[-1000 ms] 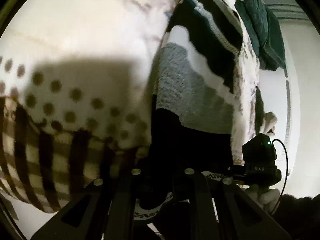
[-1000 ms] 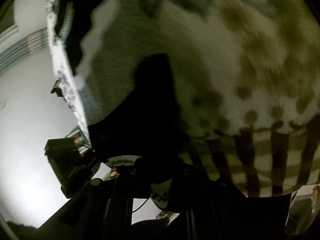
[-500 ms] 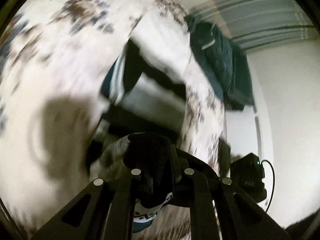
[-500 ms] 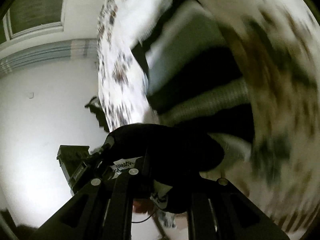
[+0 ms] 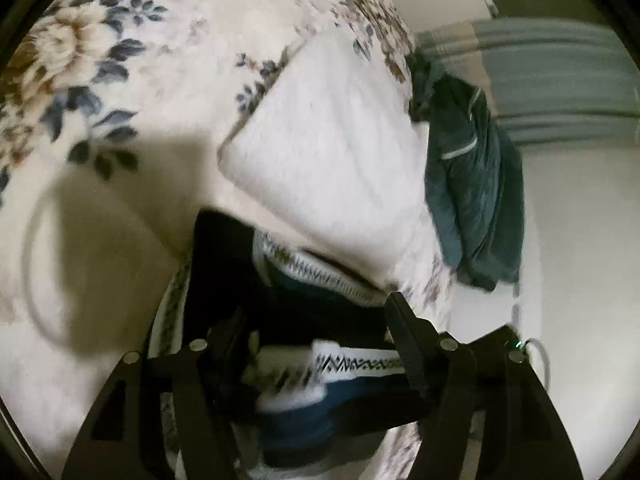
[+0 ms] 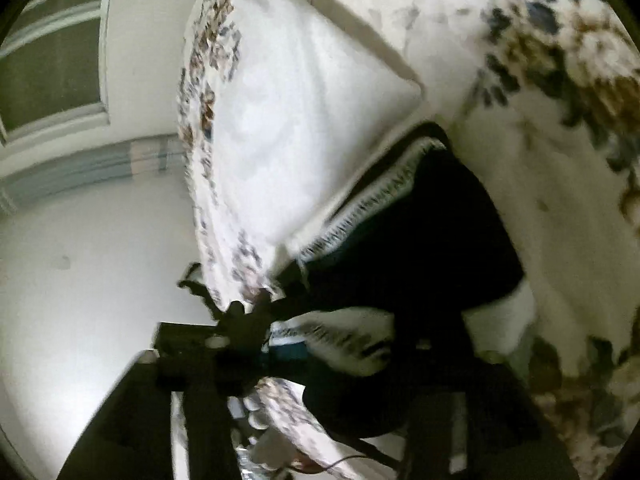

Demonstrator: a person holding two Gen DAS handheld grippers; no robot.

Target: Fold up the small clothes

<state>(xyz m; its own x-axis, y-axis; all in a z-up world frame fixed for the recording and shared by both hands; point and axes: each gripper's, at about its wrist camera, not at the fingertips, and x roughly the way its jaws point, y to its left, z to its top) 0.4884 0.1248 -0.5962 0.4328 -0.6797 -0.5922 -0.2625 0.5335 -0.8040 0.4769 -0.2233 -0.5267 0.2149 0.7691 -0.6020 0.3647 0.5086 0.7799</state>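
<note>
With both the left gripper (image 5: 316,332) and right gripper (image 6: 344,344) just opened, let the dark patterned sweater (image 5: 304,308) settle flat on the floral bedspread (image 5: 120,60) beside the white pillow (image 5: 328,152) before you withdraw.

Bed: floral bedspread (image 5: 100,80), white pillow (image 5: 332,152) on it.
Wall: pale, striped band (image 5: 560,80).
Window (image 6: 48,72): dark.

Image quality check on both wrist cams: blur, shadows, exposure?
Left wrist: heavy fisheye, motion smear, a hard shadow on the floral bedspread. Right wrist: blurrier still; the dark garment is crushed to black and the white pillow nearly blown out.
</note>
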